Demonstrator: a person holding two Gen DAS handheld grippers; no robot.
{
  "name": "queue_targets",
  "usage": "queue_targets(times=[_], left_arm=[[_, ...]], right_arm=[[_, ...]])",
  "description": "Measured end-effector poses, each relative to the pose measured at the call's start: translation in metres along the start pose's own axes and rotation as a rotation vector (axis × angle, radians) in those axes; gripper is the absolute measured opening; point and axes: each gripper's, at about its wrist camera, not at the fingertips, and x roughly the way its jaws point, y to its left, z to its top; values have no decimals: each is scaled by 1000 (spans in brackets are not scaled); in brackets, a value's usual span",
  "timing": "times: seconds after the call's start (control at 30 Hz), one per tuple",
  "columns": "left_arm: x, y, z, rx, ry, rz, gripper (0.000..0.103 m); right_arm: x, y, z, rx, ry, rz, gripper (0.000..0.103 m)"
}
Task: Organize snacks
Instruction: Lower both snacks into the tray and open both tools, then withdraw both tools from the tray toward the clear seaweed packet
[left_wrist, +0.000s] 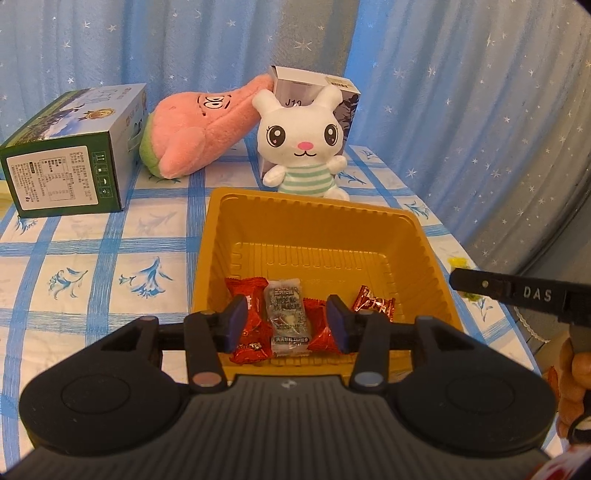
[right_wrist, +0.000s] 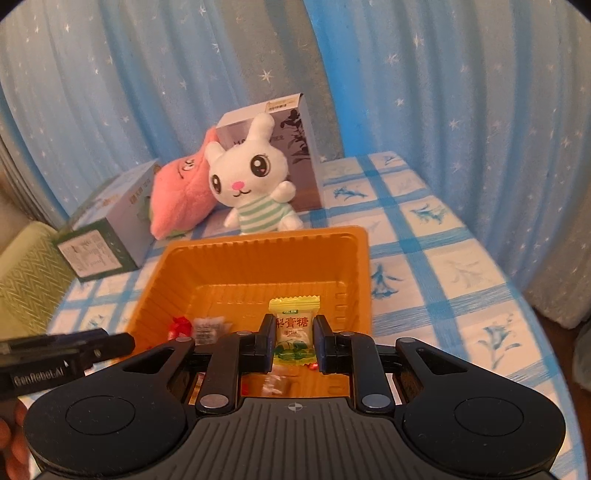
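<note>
Counting three red candies (left_wrist: 251, 325), one tray (left_wrist: 321, 218)

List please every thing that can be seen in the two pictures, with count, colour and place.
square plastic tray: one, orange-yellow, table centre
red-wrapped candies: three or more, in tray
silver-wrapped candy: one, in tray
yellow-green wrapped candy: one, held over tray
plush rabbit: one, white, striped shirt, behind tray
plush watermelon slice: one, pink, beside rabbit
green cardboard box: one, lying at left
grey cardboard box: one, upright behind rabbit
checked tablecloth: one, blue-white
starred curtain: blue, behind
left claw: open, over tray
right claw: shut on the candy
</note>
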Motion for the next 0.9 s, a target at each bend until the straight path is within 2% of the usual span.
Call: queue_targets(times=[0.07, 0.1, 0.13, 0.37, 0.7, 0.9], left_arm=[[-3, 1, -2, 1, 0, 5, 47], [-5, 1, -4, 3, 0, 6, 48], [-7, 1, -7, 5, -1, 6, 48], [-31, -3, -35, 5, 0, 2, 50], [-90, -5, -91, -43, 8, 14, 52], [-129, -11, -122, -40, 13, 17, 52]], right_arm=[[0, -3, 1, 30, 2, 4, 47], [-2, -5, 0, 43, -9, 3, 70], [-6, -7, -1, 55, -27, 1, 72], [-37, -17, -23, 114, -35, -16, 72], [-109, -14, -87, 221, -45, -12, 72], [-147, 4, -124, 194, -49, -14, 72]])
